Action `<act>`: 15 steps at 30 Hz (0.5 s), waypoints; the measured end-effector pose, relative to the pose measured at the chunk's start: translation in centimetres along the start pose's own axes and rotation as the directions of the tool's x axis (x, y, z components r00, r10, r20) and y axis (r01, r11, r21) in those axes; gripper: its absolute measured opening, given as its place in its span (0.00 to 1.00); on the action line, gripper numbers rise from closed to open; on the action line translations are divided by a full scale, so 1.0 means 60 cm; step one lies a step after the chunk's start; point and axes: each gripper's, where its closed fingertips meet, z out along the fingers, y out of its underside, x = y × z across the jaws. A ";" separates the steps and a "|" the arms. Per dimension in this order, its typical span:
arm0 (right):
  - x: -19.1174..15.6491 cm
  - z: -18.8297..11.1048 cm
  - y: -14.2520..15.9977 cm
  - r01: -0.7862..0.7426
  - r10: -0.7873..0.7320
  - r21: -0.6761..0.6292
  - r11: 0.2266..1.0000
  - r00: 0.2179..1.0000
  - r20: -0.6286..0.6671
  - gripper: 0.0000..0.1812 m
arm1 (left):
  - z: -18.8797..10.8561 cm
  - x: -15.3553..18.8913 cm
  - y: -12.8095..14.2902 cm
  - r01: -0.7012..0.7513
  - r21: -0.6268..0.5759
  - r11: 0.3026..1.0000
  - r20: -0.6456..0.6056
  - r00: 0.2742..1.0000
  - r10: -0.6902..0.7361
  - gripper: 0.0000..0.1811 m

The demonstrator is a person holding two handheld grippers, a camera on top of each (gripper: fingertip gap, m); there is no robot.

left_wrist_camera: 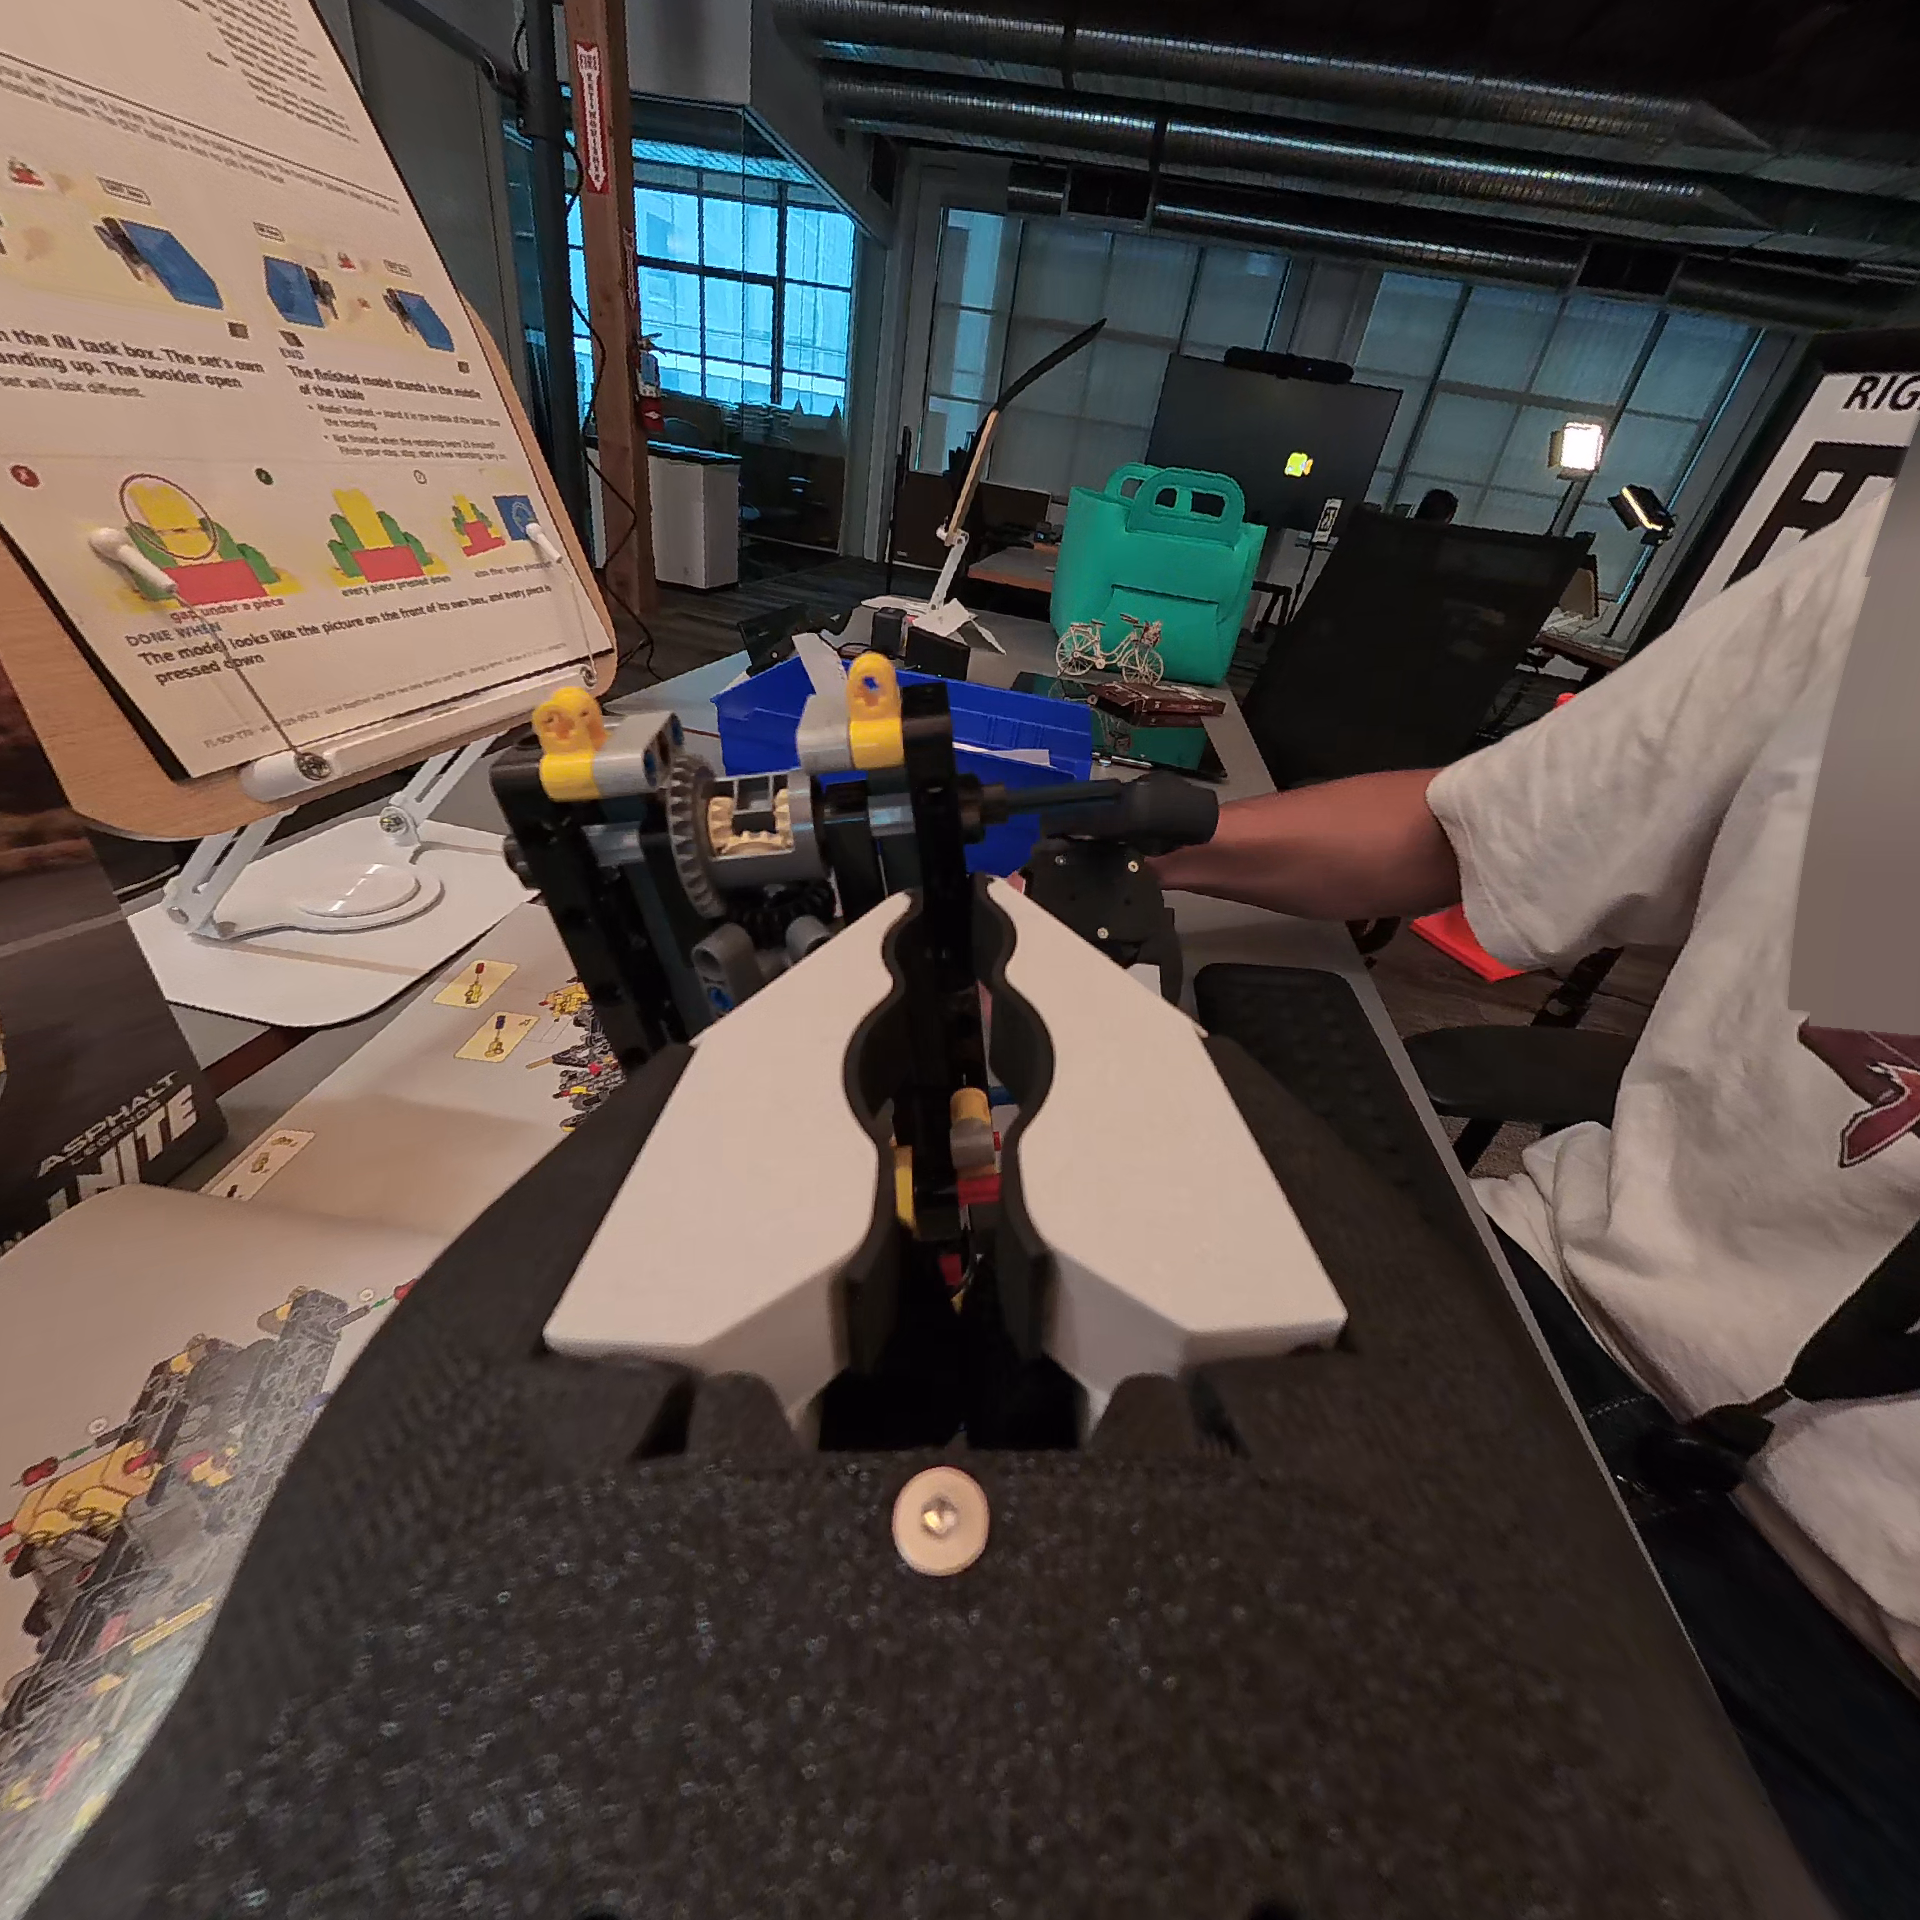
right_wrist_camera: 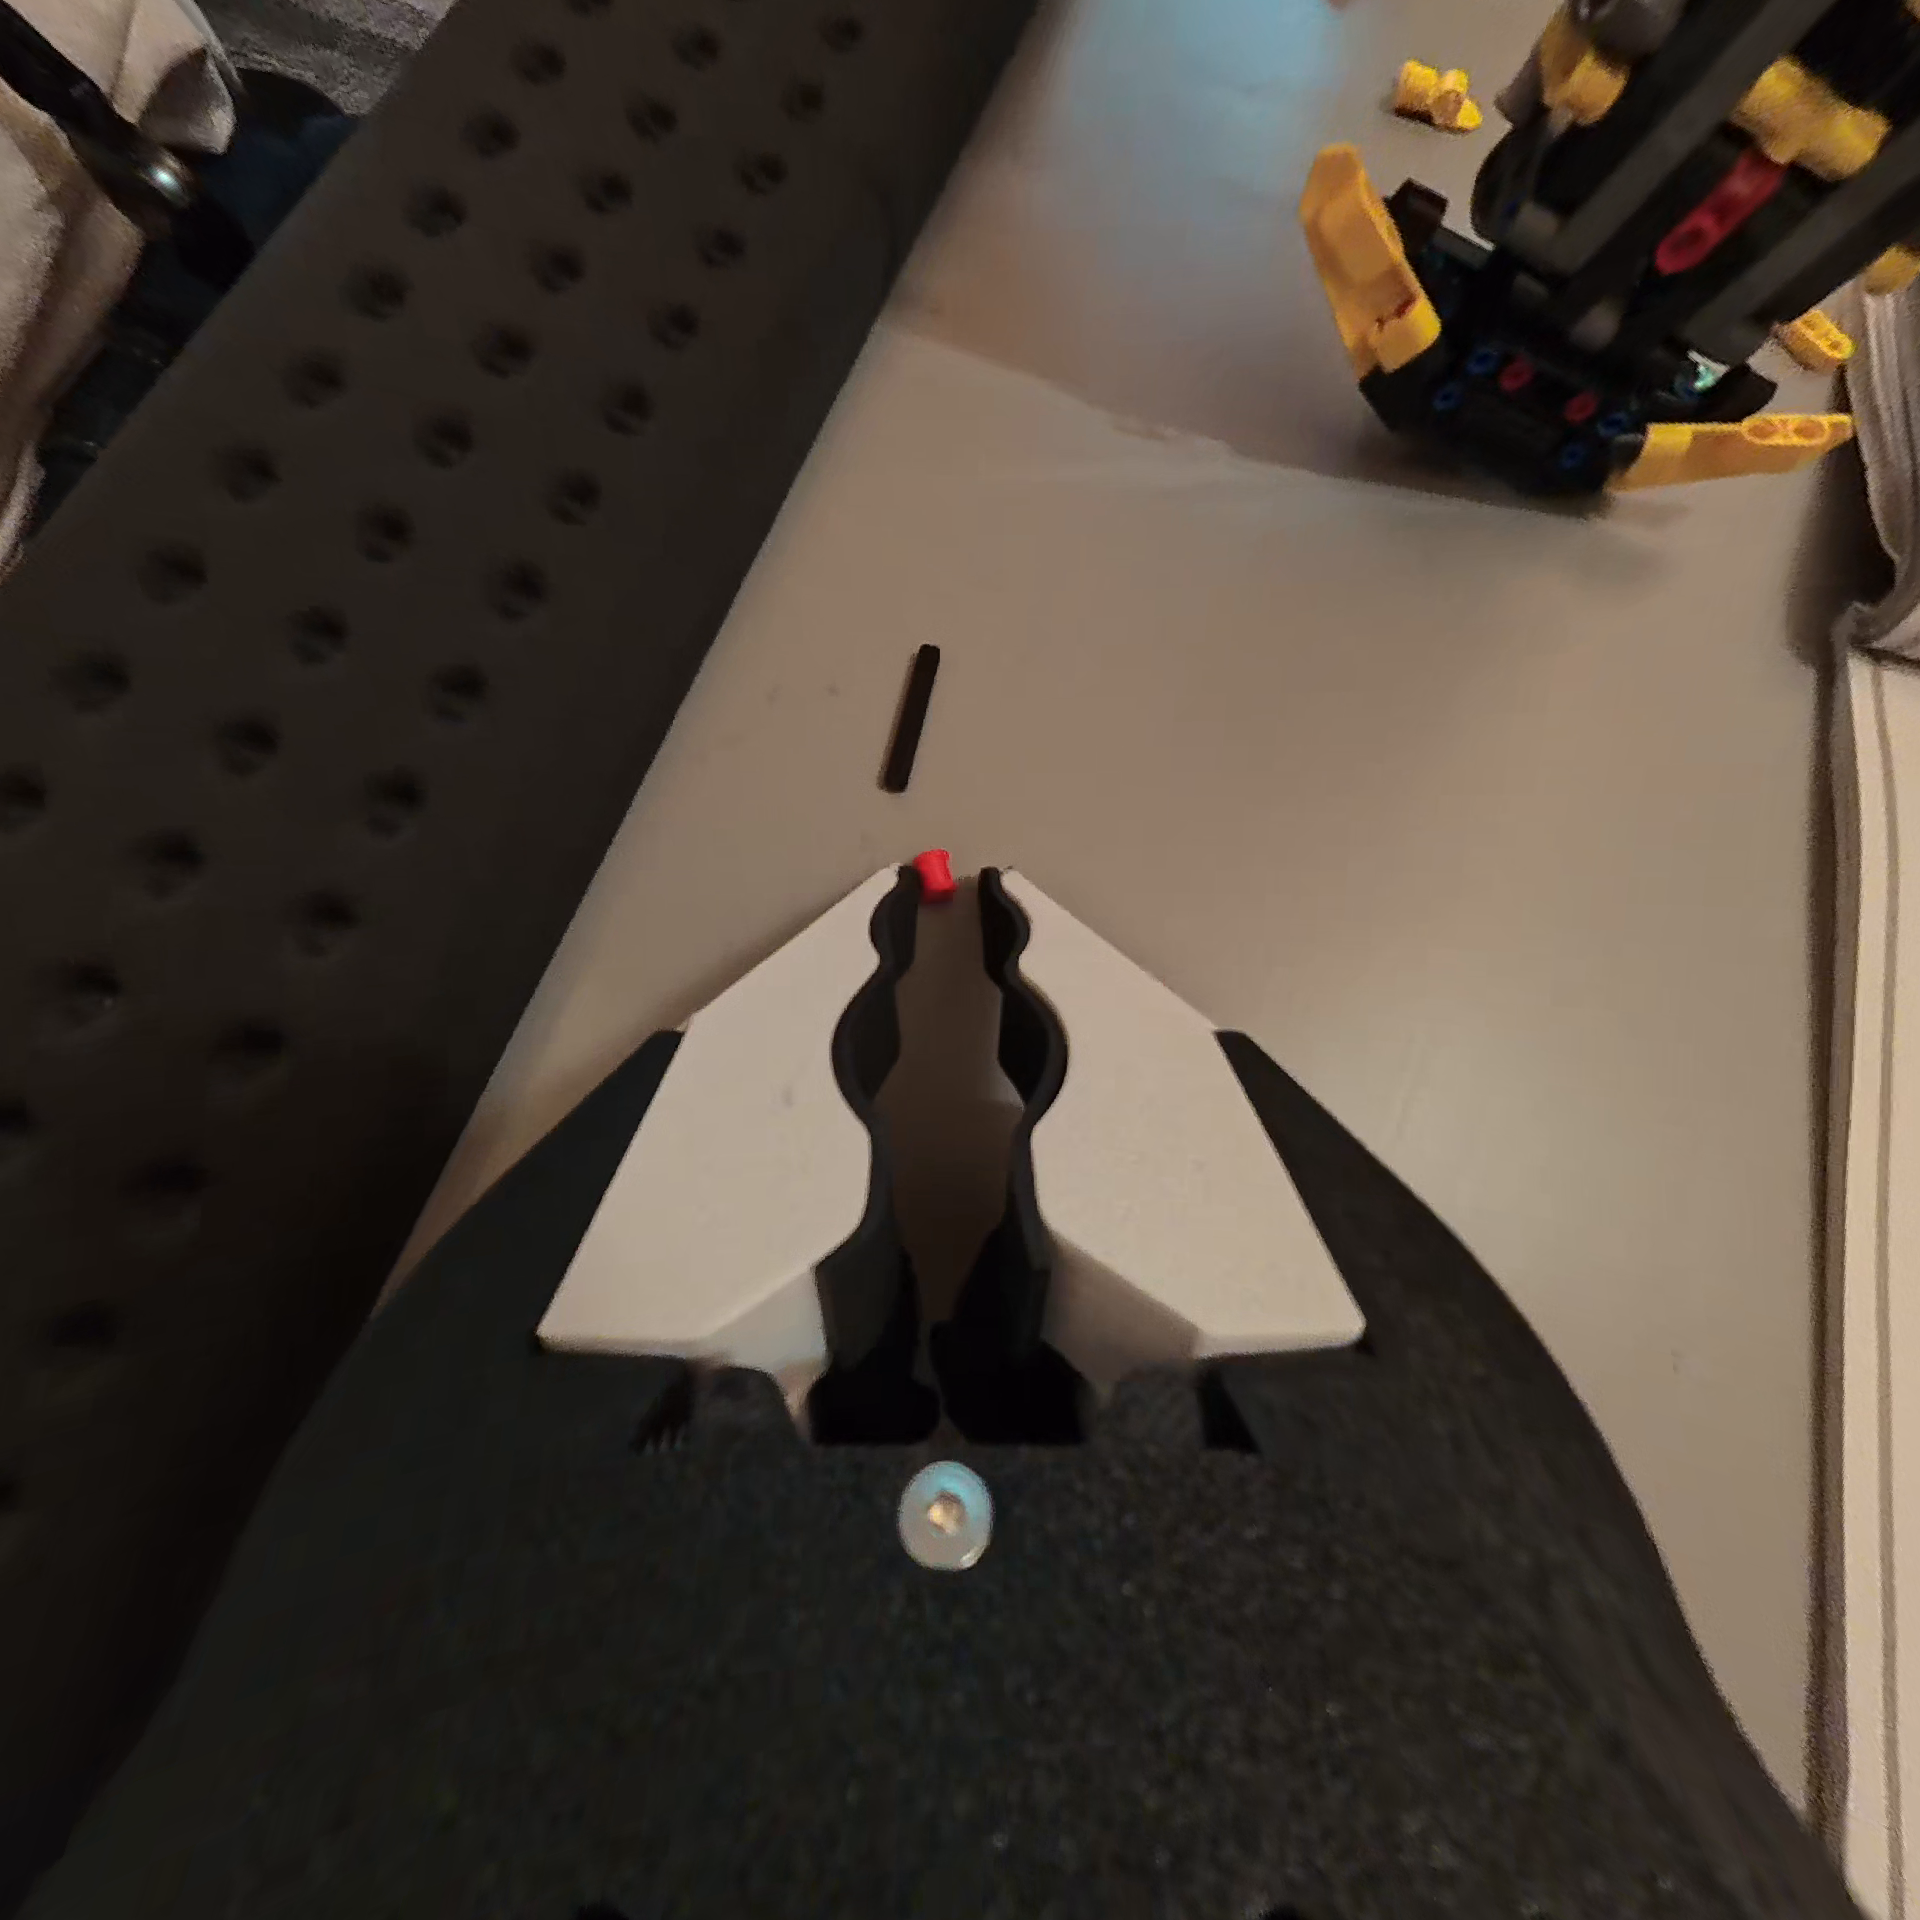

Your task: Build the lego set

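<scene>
The lego model (left_wrist_camera: pixel 727 831) is a black beam frame with yellow connectors, a grey gear and grey parts. My left gripper (left_wrist_camera: pixel 945 920) is shut on one of its upright black beams (left_wrist_camera: pixel 930 831) and holds it above the table. In the right wrist view the model (right_wrist_camera: pixel 1621 270) shows at the upper right, with yellow panels at its base. My right gripper (right_wrist_camera: pixel 943 881) is narrowly open, low over the grey table (right_wrist_camera: pixel 1351 831). A small red piece (right_wrist_camera: pixel 933 873) sits between its tips, against the left one. A short black axle (right_wrist_camera: pixel 911 717) lies just beyond.
An instruction sheet on a stand (left_wrist_camera: pixel 260 416) is at the left, and an open booklet (left_wrist_camera: pixel 416 1091) lies below it. A blue bin (left_wrist_camera: pixel 997 727) is behind the model. A black perforated mat (right_wrist_camera: pixel 364 520) borders the table. A loose yellow piece (right_wrist_camera: pixel 1439 96) lies near the model. A person's arm (left_wrist_camera: pixel 1320 842) reaches in.
</scene>
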 end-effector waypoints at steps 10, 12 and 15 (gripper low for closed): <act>-0.003 -0.002 0.002 -0.031 0.032 0.016 0.999 0.999 -0.010 0.06 | -0.002 -0.003 0.000 0.008 0.007 1.000 -0.001 1.000 -0.008 0.04; -0.003 -0.005 0.005 -0.040 0.041 0.016 0.999 0.999 -0.021 0.06 | -0.001 -0.002 0.000 0.005 0.004 1.000 -0.003 1.000 -0.005 0.04; -0.004 -0.004 0.003 -0.025 0.025 0.002 1.000 0.999 -0.033 0.04 | -0.001 -0.002 0.000 0.006 0.005 1.000 -0.003 1.000 -0.006 0.04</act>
